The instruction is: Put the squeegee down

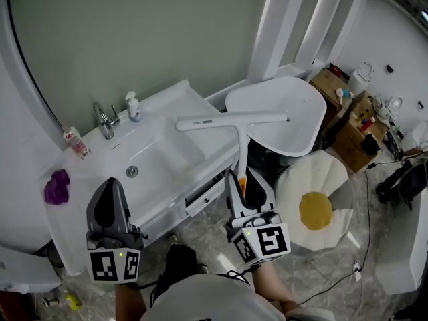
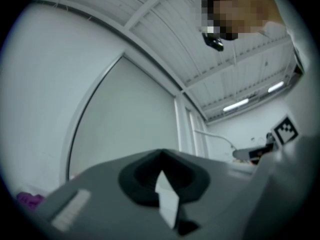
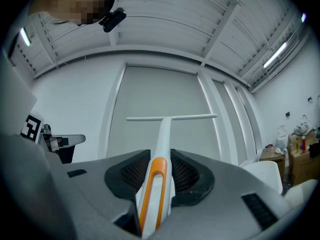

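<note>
The squeegee (image 1: 239,134) has a white handle with an orange inlay and a long white blade bar at its far end. In the head view its bar hangs over the front right edge of the white sink counter (image 1: 179,99). My right gripper (image 1: 245,183) is shut on the handle, and in the right gripper view the squeegee (image 3: 163,132) stands up between the black pads (image 3: 187,174) toward the mirror wall. My left gripper (image 1: 110,184) is at the lower left in front of the counter, shut and holding nothing. In the left gripper view the left gripper (image 2: 161,178) shows closed pads.
On the counter are a basin (image 1: 144,154), a faucet (image 1: 103,120), a soap bottle (image 1: 134,105), a small bottle (image 1: 77,142) and a purple cloth (image 1: 57,186). A white chair (image 1: 284,116) and an egg-shaped cushion (image 1: 314,207) stand to the right, with cardboard boxes (image 1: 354,129) behind.
</note>
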`<act>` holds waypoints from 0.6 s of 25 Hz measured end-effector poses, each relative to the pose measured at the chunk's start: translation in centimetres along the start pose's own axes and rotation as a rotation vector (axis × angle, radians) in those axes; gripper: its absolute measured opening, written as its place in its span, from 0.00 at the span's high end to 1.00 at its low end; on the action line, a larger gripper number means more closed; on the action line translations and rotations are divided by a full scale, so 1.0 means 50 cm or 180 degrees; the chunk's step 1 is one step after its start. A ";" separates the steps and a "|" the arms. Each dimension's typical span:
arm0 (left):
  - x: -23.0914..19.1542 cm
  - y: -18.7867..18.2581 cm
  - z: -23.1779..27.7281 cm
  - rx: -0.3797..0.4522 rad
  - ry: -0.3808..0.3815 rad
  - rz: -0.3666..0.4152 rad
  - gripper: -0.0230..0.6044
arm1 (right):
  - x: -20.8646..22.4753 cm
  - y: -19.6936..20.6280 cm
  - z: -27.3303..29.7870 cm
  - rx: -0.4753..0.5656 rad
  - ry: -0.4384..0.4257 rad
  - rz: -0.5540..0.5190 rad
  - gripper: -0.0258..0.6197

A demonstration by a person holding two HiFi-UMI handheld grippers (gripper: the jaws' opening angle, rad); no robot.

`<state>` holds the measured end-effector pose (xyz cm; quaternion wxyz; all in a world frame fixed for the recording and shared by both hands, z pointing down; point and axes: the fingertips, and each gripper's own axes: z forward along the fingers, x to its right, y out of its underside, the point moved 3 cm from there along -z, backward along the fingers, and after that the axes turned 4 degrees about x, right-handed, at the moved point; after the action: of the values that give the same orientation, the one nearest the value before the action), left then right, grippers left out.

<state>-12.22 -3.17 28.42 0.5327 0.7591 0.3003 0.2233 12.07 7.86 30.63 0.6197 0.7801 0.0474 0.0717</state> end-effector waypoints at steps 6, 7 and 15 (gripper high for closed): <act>-0.058 0.030 0.106 0.0005 0.0125 0.0002 0.95 | 0.008 0.010 0.116 0.0040 0.0097 -0.0039 0.77; -0.070 0.037 0.124 0.0001 0.0143 0.0003 0.95 | 0.008 0.012 0.137 0.0050 0.0109 -0.0043 0.77; -0.142 0.083 0.240 -0.0020 0.0282 -0.0044 0.95 | 0.010 0.040 0.263 0.0037 0.0209 -0.0080 0.77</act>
<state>-8.51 -17.24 28.21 0.5228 0.7446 0.3281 0.2540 14.80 -5.15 29.69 0.6141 0.7803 0.0779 0.0892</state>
